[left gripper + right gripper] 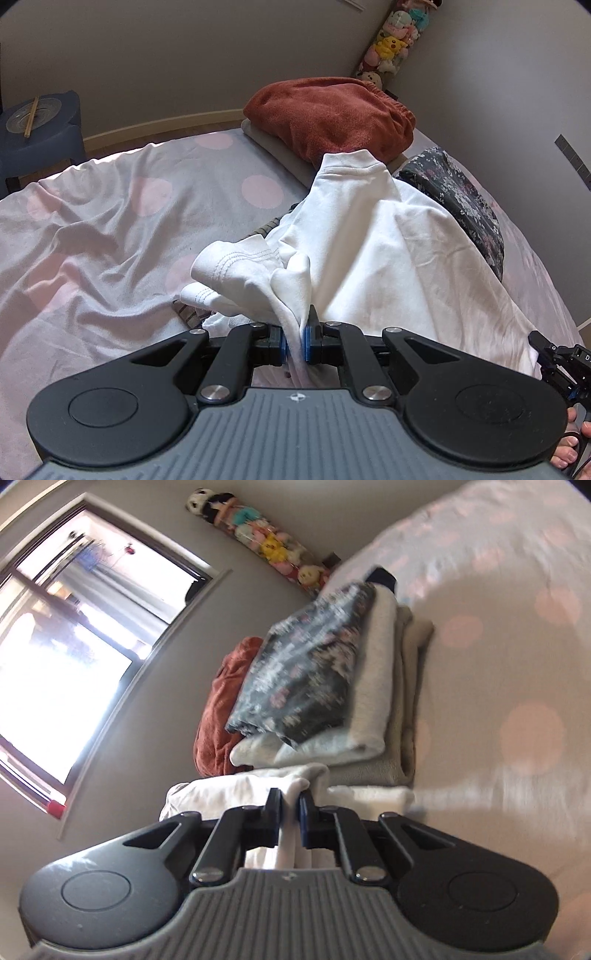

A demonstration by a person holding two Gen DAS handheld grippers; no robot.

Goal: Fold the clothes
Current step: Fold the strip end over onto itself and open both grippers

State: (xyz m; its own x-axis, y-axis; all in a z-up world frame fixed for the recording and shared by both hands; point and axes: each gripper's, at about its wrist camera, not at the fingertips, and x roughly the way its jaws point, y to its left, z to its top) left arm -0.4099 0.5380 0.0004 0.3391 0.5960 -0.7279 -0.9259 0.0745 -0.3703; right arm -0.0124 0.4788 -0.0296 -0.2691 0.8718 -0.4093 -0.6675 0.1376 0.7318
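Two grips hold one white garment (369, 236), a soft, light cotton piece that looks like a shirt or sweatshirt, with stitched hems showing near its bunched end. It will likely sag and crumple wherever it is not supported, and nothing about it seems fragile or slippery. The best holds are probably along a hem or seam at two well-separated corners, so the cloth can be drawn flat before a fold.

The left gripper (295, 341) has its fingers clenched on a gathered bunch of the white cloth, which passes straight between the blue pads and spills forward in a rumpled heap. The right gripper (290, 812) also has its fingers closed on a fold of the same white cloth, the fabric running between them and back under the tool; that view is blurred and rolled sideways.

The garment lies draped across the middle of the bed (110, 206), on a grey sheet with pink dots, its far end reaching toward the bed's far edge. Just beyond it sits a rust-coloured folded piece (332, 114) on a grey one. A dark floral folded cloth (306, 672) tops a stack of pale towels (384, 686) beside the garment, toward the bed's far corner. Off the bed, a dark stool (40, 133) stands by the wall.
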